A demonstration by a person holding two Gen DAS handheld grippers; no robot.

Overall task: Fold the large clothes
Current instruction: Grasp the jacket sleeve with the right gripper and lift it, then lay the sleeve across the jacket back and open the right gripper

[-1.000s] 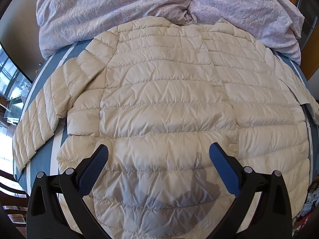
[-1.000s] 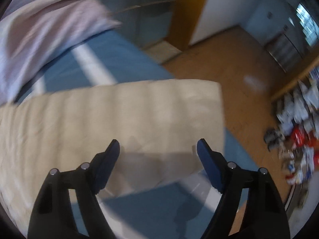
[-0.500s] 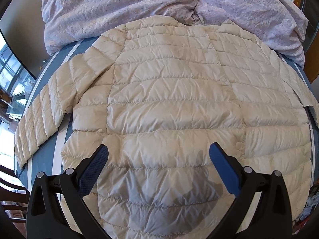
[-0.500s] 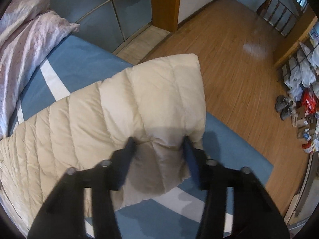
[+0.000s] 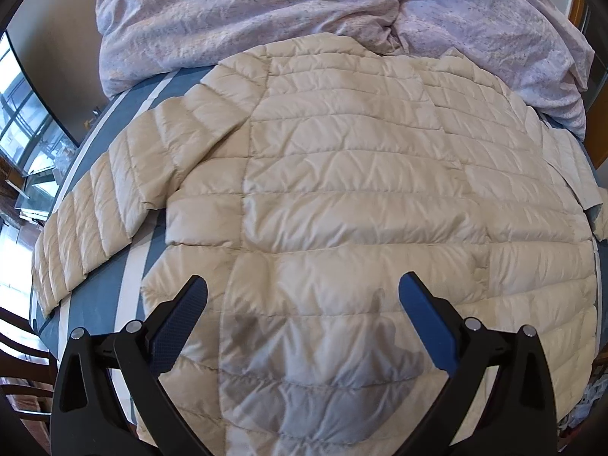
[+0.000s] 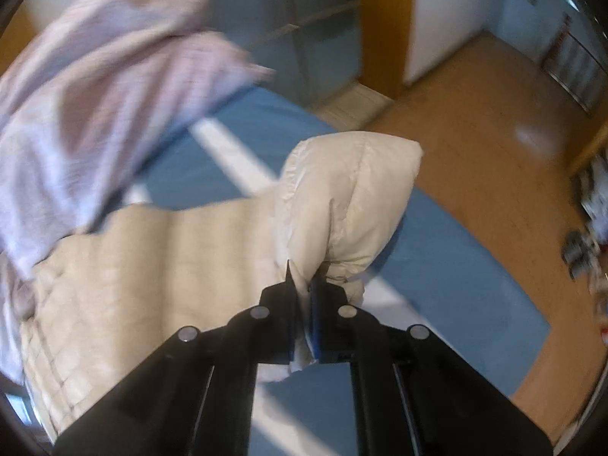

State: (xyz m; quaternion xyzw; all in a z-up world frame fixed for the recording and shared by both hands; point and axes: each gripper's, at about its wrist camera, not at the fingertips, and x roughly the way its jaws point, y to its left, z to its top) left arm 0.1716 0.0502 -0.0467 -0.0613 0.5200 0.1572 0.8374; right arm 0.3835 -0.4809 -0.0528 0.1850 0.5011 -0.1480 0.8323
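A cream quilted puffer jacket [image 5: 342, 190] lies spread flat, back up, on a blue bed with white stripes [image 5: 95, 304]. Its left sleeve [image 5: 98, 212] stretches out toward the bed's left edge. My left gripper [image 5: 302, 300] hovers open above the jacket's lower hem, with nothing between its blue pads. In the right wrist view, my right gripper [image 6: 306, 277] is shut on the cuff end of the jacket's other sleeve [image 6: 342, 205], which is lifted off the bed and bunched above the jaws. The rest of that sleeve [image 6: 152, 266] trails left across the bed.
A crumpled lilac duvet [image 5: 304, 3] is heaped at the head of the bed, touching the jacket's collar. Wooden floor [image 6: 494, 174] lies past the bed's right edge [image 6: 475, 250], with clutter [image 6: 585, 228] at the far right. A window [image 5: 26, 144] stands at the left.
My right gripper closed from wide open onto the sleeve's cuff and lifted it off the bed. The left gripper drifted slightly left over the jacket and stayed open.
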